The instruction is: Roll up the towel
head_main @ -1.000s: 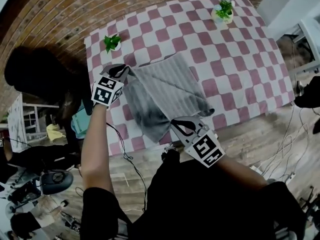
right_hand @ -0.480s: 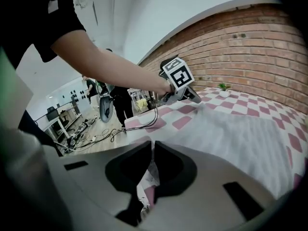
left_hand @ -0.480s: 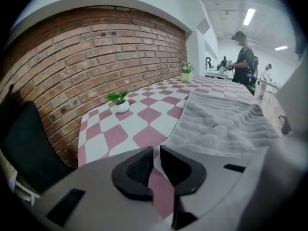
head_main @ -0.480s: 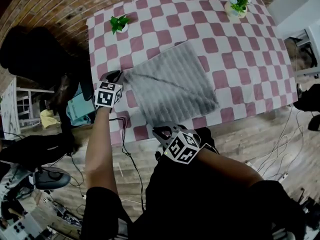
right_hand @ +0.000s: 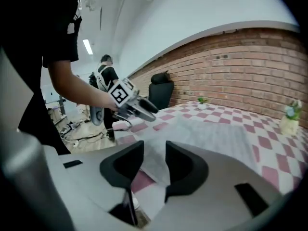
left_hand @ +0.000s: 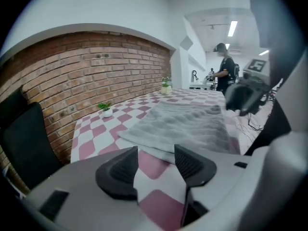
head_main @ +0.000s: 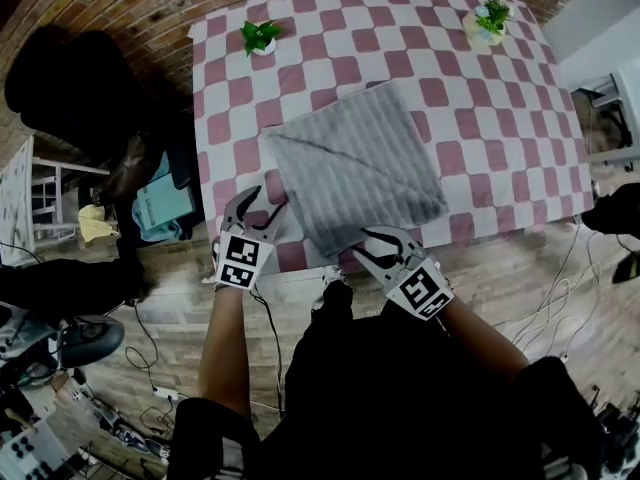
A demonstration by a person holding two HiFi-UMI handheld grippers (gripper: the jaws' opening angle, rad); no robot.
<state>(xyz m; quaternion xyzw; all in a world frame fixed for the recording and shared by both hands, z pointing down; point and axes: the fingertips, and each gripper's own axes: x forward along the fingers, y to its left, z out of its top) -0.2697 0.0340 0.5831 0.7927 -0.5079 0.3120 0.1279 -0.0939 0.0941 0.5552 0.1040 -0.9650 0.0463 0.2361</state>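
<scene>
While their jaws have just been opening, the left gripper (left_hand: 156, 153) is hovering spread over bare checked table (head_main: 480, 88) just beside the towel's (head_main: 355, 163) near corner. The right gripper (right_hand: 154, 146), spread narrower, is framing the towel's near edge without pinching it. The towel is lying flat, with open table surrounding it.

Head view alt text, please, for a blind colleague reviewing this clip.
A grey towel lies flat on a pink-and-white checked table. The left claw and right claw hover by its near edge, jaws just opened, neither gripping anything. Two small potted plants stand at the far corners.
</scene>
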